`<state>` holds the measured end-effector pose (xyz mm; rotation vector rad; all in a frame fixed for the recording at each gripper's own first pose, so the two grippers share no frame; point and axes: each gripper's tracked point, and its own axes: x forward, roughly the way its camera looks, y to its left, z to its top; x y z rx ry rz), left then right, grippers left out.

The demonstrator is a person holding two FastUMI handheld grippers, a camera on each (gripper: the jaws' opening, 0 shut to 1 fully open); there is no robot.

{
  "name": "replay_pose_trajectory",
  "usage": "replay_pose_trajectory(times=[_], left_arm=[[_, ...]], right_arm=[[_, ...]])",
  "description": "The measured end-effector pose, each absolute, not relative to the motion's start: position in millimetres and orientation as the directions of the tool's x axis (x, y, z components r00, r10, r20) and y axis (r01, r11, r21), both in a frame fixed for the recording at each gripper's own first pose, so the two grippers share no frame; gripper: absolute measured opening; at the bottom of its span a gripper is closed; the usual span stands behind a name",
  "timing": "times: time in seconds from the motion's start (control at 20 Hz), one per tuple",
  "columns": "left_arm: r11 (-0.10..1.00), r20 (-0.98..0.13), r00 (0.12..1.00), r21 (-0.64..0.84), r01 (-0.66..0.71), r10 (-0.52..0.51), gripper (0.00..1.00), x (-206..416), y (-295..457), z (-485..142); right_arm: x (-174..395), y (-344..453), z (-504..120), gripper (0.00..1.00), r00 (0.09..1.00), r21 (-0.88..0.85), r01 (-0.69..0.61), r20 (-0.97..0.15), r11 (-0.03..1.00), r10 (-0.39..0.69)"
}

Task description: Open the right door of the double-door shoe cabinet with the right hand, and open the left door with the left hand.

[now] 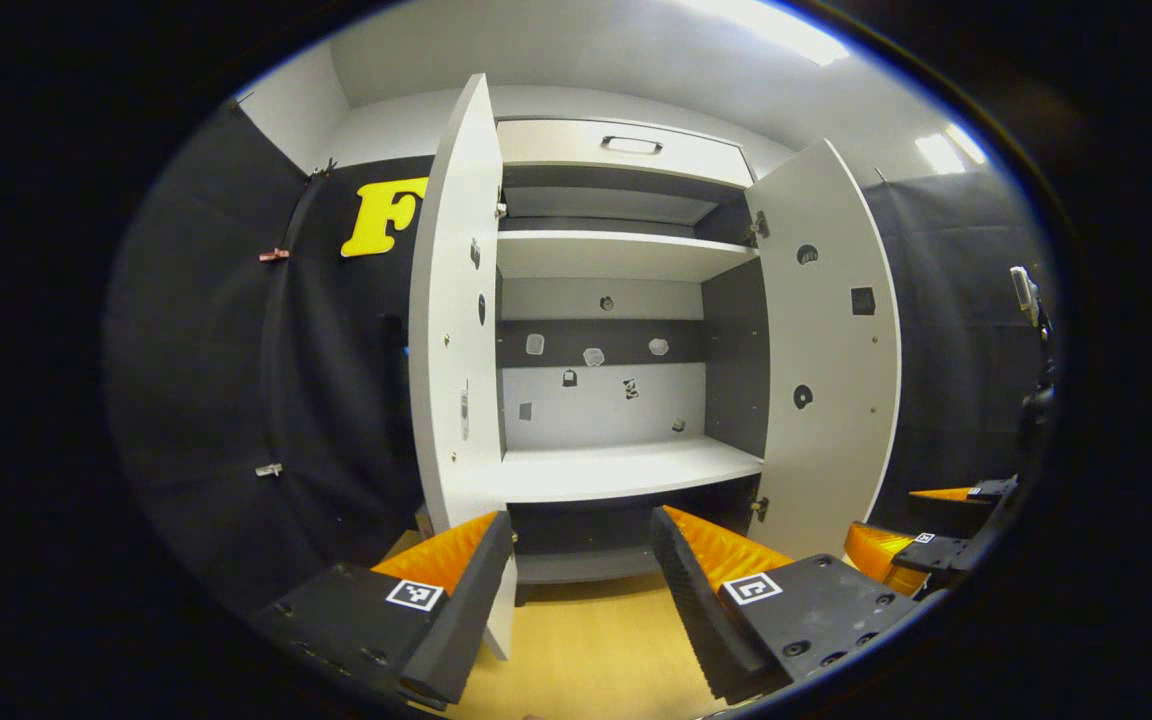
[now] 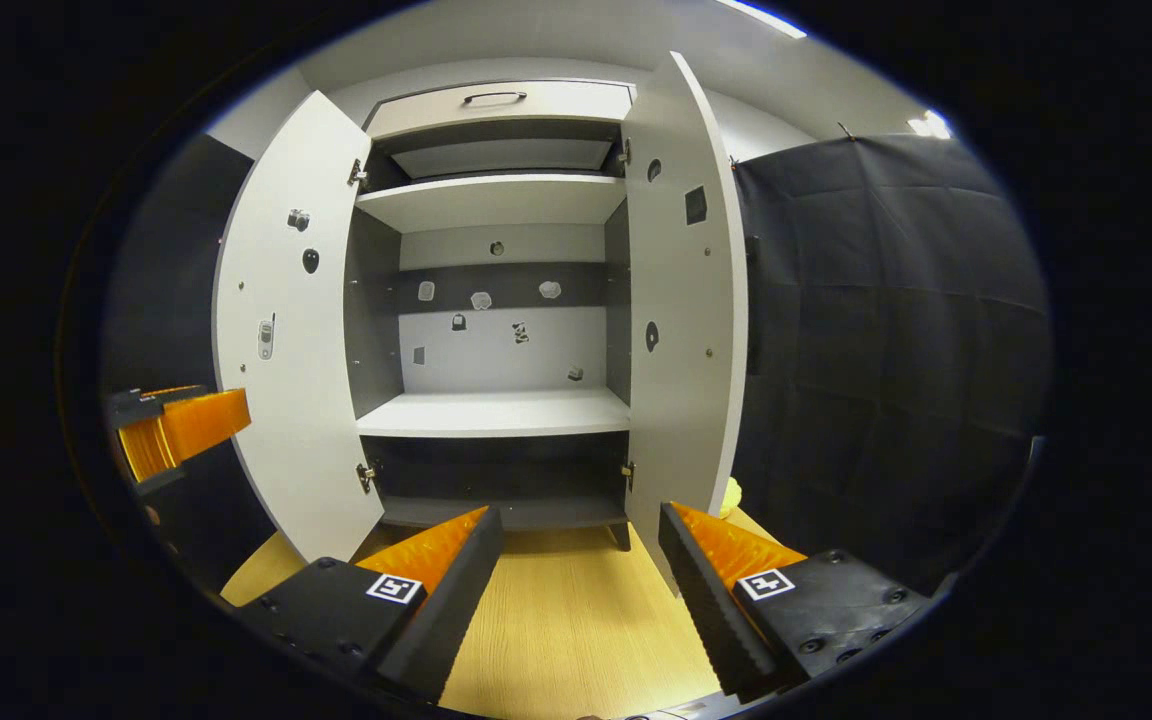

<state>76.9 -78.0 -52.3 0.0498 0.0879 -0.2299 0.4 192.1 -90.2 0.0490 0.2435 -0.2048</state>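
The white shoe cabinet [image 1: 616, 470] [image 2: 496, 412] stands with both doors swung wide open, showing bare shelves. In the left gripper view the left door [image 1: 456, 320] juts out edge-on and the right door [image 1: 831, 350] angles away. My left gripper [image 1: 581, 585] is open, its fingers a little short of the left door's lower edge, holding nothing. In the right gripper view the left door [image 2: 281, 330] and right door [image 2: 681, 300] frame the shelves. My right gripper [image 2: 581, 580] is open and empty, just before the right door's bottom edge. The right gripper's fingers [image 1: 881, 550] and the left gripper's fingers [image 2: 186, 425] appear off to the side.
A closed drawer with a dark handle [image 1: 631, 145] tops the cabinet. The floor [image 2: 576, 620] is light wood. Black cloth walls [image 2: 886, 350] hang on both sides. A small yellow object [image 2: 731, 495] lies on the floor behind the right door.
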Motion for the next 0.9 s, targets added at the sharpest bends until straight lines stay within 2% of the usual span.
replay_pose_trajectory(times=[0.05, 0.15, 0.9], left_arm=[[0.975, -0.090, 0.972, 0.045, 0.220, -0.215, 0.92, 76, -77, -55], [0.980, -0.077, 0.979, 0.063, 0.191, -0.186, 0.95, 75, -72, -60], [0.979, -0.088, 0.979, 0.070, 0.192, -0.186, 0.95, 72, -75, -74]], right_arm=[[-2, 190, -91, 0.98, 0.949, 0.026, 0.212, -0.245, 0.977, -0.199], [-5, 189, -91, 0.99, 0.950, 0.038, 0.216, -0.240, 0.976, -0.201], [5, 192, -86, 0.98, 0.961, 0.046, 0.192, -0.209, 0.980, -0.179]])
